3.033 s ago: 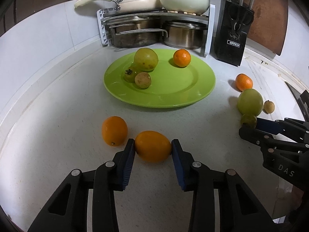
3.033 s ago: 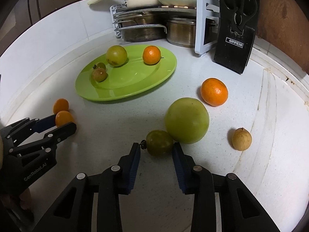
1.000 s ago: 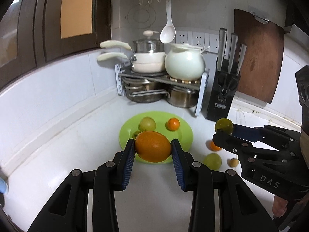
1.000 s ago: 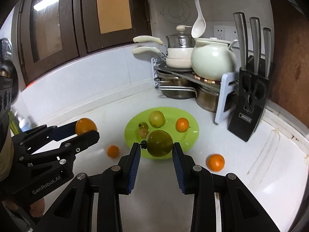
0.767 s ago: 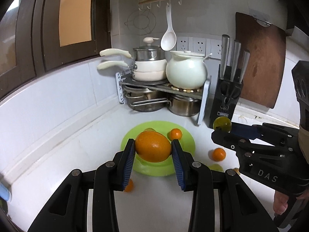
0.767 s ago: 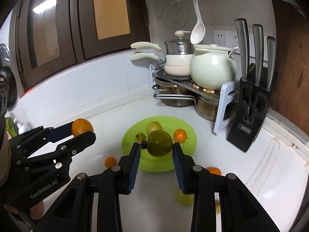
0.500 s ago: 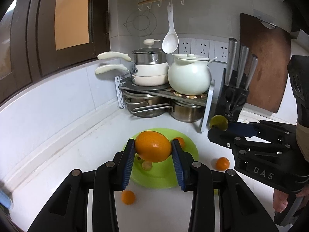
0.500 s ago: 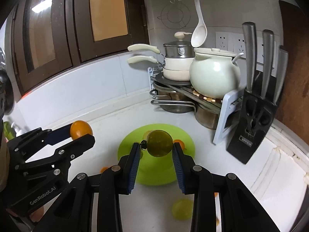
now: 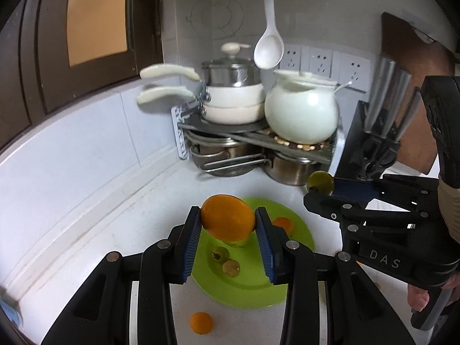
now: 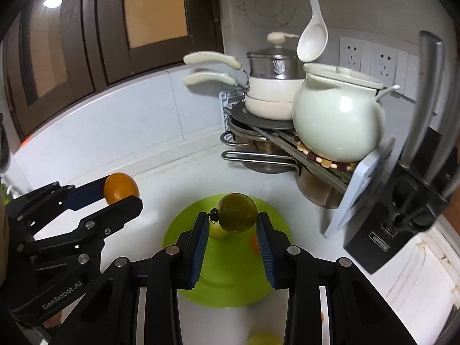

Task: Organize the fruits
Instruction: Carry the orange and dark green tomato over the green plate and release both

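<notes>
Two fruits are held clear above the green plate (image 9: 299,230): an orange (image 9: 228,218) is clamped by the left gripper (image 9: 228,230), a small green fruit (image 10: 237,213) by the right gripper (image 10: 231,231). Both are judged light, round and smooth-skinned, so a hold across the widest part is advised.

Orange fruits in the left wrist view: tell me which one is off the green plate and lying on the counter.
The small orange at the bottom, on the white counter just short of the green plate. The large orange is clamped in the left gripper; another orange sits on the plate.
</notes>
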Motion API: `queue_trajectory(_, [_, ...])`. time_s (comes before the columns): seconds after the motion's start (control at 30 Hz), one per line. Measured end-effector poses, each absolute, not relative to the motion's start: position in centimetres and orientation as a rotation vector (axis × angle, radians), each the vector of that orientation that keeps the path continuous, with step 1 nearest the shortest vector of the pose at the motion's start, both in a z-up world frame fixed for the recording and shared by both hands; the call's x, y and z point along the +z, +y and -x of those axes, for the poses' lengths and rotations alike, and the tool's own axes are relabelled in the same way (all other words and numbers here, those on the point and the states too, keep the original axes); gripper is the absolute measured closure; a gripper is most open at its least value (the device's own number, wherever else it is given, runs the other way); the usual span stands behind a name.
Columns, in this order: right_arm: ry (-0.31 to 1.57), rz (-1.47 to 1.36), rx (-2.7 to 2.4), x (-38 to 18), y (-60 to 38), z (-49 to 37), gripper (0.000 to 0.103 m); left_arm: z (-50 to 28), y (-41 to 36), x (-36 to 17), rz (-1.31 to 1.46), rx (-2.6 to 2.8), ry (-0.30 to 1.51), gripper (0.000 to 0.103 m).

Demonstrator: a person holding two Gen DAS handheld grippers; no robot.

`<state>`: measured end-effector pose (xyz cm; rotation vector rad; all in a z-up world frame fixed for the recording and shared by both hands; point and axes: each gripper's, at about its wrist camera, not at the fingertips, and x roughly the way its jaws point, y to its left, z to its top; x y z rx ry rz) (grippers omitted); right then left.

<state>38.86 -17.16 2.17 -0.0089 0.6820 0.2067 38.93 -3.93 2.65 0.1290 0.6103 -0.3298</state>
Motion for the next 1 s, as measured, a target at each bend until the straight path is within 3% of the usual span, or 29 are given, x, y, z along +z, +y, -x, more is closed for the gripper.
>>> queue_trajectory(0.57, [0.848,0.026,0.22,-3.4,-16.3,-47.6,0.068,-47.5,-3.5,-3.9,-0.096,-0.326,0.814,0.065])
queue_trajectory(1.0, [0.92,0.034,0.22,-6.2,-15.8,-50.1,0.068,-49.7,-3.7,-6.6,-0.096,-0.375,0.898,0.065])
